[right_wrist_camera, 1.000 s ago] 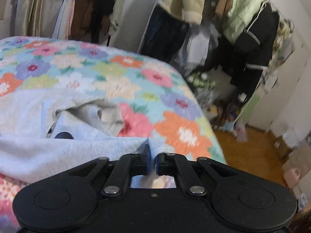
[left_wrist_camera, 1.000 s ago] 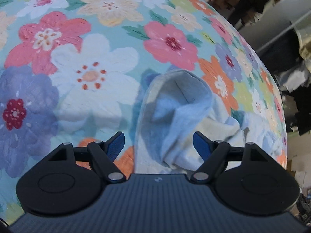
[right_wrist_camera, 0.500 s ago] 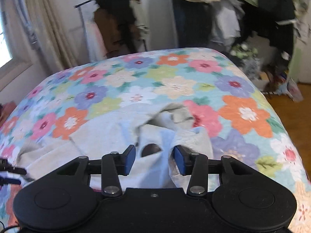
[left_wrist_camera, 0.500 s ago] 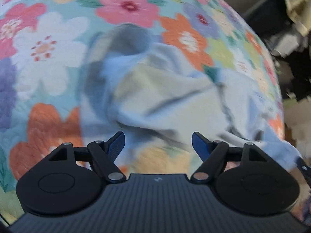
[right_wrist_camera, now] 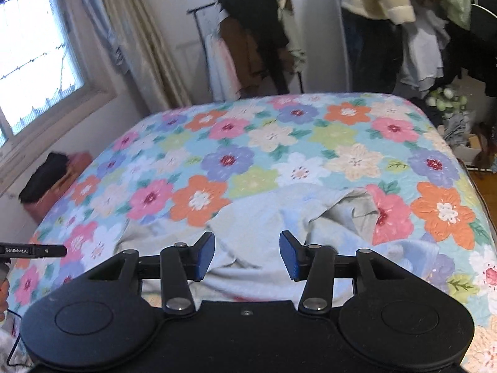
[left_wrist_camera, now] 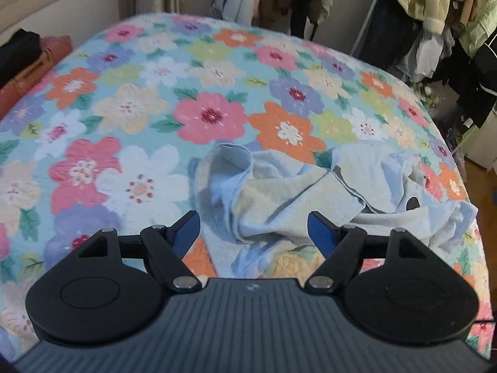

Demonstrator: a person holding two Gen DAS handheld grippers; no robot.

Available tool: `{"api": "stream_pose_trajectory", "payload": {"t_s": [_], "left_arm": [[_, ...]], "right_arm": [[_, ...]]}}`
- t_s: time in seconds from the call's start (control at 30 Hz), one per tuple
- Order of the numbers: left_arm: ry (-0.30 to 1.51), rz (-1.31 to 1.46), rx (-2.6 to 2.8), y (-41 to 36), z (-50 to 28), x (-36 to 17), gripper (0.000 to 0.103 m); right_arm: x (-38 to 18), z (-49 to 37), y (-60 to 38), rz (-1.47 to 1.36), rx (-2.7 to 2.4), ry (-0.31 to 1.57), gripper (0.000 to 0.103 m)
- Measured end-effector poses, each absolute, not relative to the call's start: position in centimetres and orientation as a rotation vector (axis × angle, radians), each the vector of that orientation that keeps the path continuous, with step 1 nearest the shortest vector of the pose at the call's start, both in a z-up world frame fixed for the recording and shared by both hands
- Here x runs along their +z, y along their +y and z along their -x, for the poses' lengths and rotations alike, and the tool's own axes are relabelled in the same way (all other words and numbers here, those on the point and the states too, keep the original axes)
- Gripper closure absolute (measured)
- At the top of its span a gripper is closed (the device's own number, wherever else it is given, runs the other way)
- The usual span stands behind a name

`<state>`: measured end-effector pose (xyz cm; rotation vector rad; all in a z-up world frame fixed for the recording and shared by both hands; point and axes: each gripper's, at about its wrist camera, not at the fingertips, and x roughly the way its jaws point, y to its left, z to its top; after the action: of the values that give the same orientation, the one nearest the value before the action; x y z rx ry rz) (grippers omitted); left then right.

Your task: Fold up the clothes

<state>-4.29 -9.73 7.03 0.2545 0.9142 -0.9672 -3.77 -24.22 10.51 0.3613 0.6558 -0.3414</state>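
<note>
A pale blue garment (left_wrist_camera: 298, 192) lies crumpled on the flowered bedspread (left_wrist_camera: 192, 93), near the bed's front edge. My left gripper (left_wrist_camera: 253, 231) is open and empty, held above the garment's near left part. In the right wrist view the same garment (right_wrist_camera: 257, 230) lies spread and creased under my right gripper (right_wrist_camera: 247, 256), which is open and empty above it. The left gripper's tip (right_wrist_camera: 34, 250) shows at the left edge of the right wrist view.
Clothes racks with hanging coats (right_wrist_camera: 257, 31) stand behind the bed. A window with a curtain (right_wrist_camera: 37, 56) is at the left. Dark and red bundles (left_wrist_camera: 28, 59) lie at the bed's far left side. Wooden floor (right_wrist_camera: 487, 183) lies to the right.
The right gripper let go of the garment and opened, then lifted back. The left gripper pulled up and away from the sleeve, so more of the bed shows. The garment now lies loose.
</note>
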Motion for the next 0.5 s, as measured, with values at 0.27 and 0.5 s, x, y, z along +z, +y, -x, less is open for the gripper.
{"api": "stream_pose_trajectory", "payload": {"t_s": [0.27,0.5], "left_arm": [[0.883,-0.295,-0.946,-9.0,4.5,4.5,0.026],[0.89,-0.275,-0.956,-12.8,4.4,1.3,0.026]], "right_arm": [[8.5,0.7,-23.2,-0.233,-0.343,0.841,0.046],[9.4,-1.0,-24.1,-0.063,-0.266,0.912,0.045]]}}
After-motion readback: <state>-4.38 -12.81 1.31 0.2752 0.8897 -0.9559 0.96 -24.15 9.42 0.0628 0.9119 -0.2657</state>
